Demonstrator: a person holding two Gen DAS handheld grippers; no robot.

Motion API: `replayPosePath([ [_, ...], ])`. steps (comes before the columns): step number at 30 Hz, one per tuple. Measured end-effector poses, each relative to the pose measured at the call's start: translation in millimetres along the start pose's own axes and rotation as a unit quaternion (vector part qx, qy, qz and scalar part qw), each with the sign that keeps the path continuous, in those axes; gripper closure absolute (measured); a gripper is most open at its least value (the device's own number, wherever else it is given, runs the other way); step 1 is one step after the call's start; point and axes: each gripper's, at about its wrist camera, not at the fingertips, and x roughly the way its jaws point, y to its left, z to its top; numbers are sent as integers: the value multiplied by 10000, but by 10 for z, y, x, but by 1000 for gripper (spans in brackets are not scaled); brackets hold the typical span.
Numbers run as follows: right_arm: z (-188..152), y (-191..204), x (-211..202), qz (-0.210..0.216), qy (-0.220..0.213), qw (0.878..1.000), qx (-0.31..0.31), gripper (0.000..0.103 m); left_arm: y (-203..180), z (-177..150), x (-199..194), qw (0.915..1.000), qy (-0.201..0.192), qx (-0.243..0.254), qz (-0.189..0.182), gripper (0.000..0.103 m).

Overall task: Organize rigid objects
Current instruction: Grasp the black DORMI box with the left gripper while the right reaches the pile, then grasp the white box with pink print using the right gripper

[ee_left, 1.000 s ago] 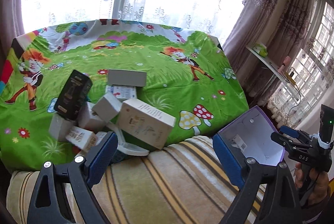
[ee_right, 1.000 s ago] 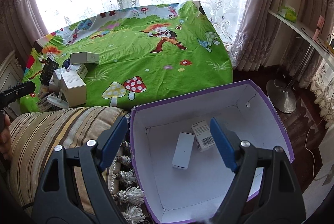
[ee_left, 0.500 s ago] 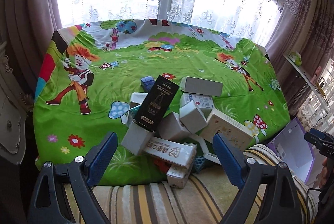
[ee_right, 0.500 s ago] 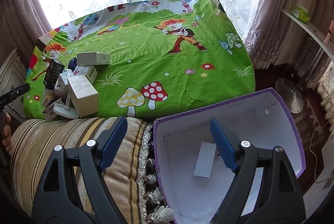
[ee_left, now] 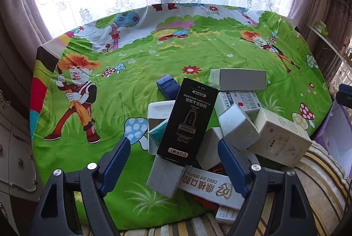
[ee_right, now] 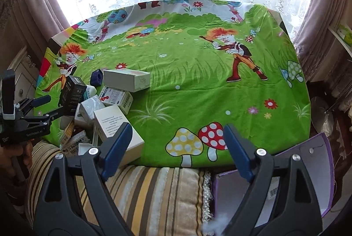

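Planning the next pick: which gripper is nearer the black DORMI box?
Left. The left gripper hangs open right at the black DORMI box. The right gripper is off to its right, open over the mushroom print.

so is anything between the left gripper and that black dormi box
Nothing visible. The left gripper is open right in front of the black DORMI box, which lies on top of the pile of boxes, uncovered.
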Motion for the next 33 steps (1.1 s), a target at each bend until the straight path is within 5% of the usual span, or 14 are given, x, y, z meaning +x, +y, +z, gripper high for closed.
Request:
replayPosePath([
  [8, 334, 342, 398, 241, 311, 9991, 160, 11, 33, 48, 212, 9999, 132, 45, -64, 37],
  [12, 435, 498, 607, 318, 513, 9976, 354, 8, 69, 35, 283, 9996, 185, -50, -214, 58],
  [33, 920, 1027, 1399, -317, 1126, 9878, 1031, 1, 439, -104, 37, 9914, -471, -1048, -631, 62],
])
